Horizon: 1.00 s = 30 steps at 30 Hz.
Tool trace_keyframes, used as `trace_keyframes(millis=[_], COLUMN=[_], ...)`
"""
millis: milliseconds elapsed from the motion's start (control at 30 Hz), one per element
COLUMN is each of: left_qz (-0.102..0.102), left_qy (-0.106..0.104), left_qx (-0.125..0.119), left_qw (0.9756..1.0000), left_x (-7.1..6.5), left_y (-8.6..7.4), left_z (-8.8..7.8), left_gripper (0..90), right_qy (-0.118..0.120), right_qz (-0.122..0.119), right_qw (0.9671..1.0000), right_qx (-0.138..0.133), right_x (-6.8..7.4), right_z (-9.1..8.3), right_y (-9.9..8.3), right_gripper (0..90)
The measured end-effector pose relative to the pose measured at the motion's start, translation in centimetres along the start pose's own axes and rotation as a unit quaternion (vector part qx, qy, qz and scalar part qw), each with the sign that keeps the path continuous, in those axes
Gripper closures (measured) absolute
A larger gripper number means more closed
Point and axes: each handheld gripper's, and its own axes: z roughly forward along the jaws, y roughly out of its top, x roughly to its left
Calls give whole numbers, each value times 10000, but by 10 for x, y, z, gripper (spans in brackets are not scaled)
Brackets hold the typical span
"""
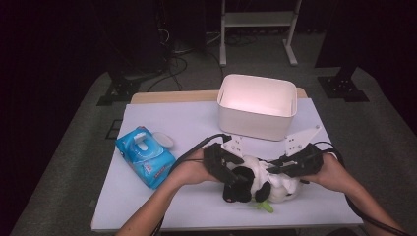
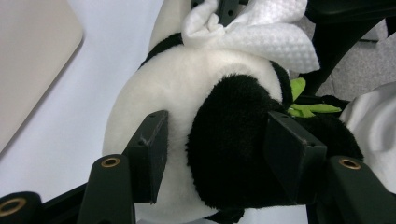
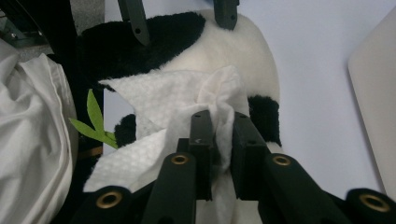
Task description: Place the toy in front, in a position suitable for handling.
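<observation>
High view: the left gripper (image 1: 231,173) and the right gripper (image 1: 281,168) meet over a black-and-white plush panda toy (image 1: 255,184) lying on the white table (image 1: 196,123) at about 6 o'clock from a white rectangular plastic bin (image 1: 257,105). A blue soft pack of wet wipes (image 1: 145,156) lies at 9 o'clock of the toy. The jaws' spacing is hard to make out here, masked by the hands and the grey plates.

Left gripper view: the jaws stand about half open and clamp the panda's head, one pad on white fur, the other on a black patch. The left gripper (image 2: 215,147) has the toy directly between its pads; a white waffle-textured wipe (image 2: 261,32) sits at 12 o'clock, cut off by the upper edge.

Right gripper view: the right gripper (image 3: 219,123) has its jaws nearly closed, pinching a fold of the wipe (image 3: 173,98), which drapes over the panda (image 3: 233,51) at 12 o'clock. Green fabric leaves (image 3: 95,123) show at 9 o'clock.
</observation>
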Motion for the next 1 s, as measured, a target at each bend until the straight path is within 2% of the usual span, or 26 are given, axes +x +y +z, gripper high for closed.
trace_keyframes(millis=[67, 167, 433, 600, 800, 1000], left_qz=[30, 27, 24, 33, 26, -11], left_qy=[0, 3, 24, 25, 46, 63], left_qx=[26, 33, 38, 45, 64, 57], left_qw=[10000, 10000, 10000, 10000, 10000, 10000], left_x=[0, 0, -1, 0, -1, 0], left_y=[1, 1, 1, 1, 2, 2], left_z=[0, 0, 0, 0, 0, 0], left_gripper=[413, 413, 413, 413, 413, 413], right_qy=[-54, -57, -180, -151, -123, -137], right_qz=[18, 16, 20, 49, 72, -48], right_qw=[10000, 10000, 9997, 9998, 9999, 9998], right_qx=[13, -35, -158, -117, 18, -149], right_x=[1, 2, 5, 10, 13, 12], right_z=[-3, -9, -27, -36, -25, -12], right_y=[0, 1, 1, -9, -16, -13], right_gripper=[715, 686, 652, 627, 604, 616])
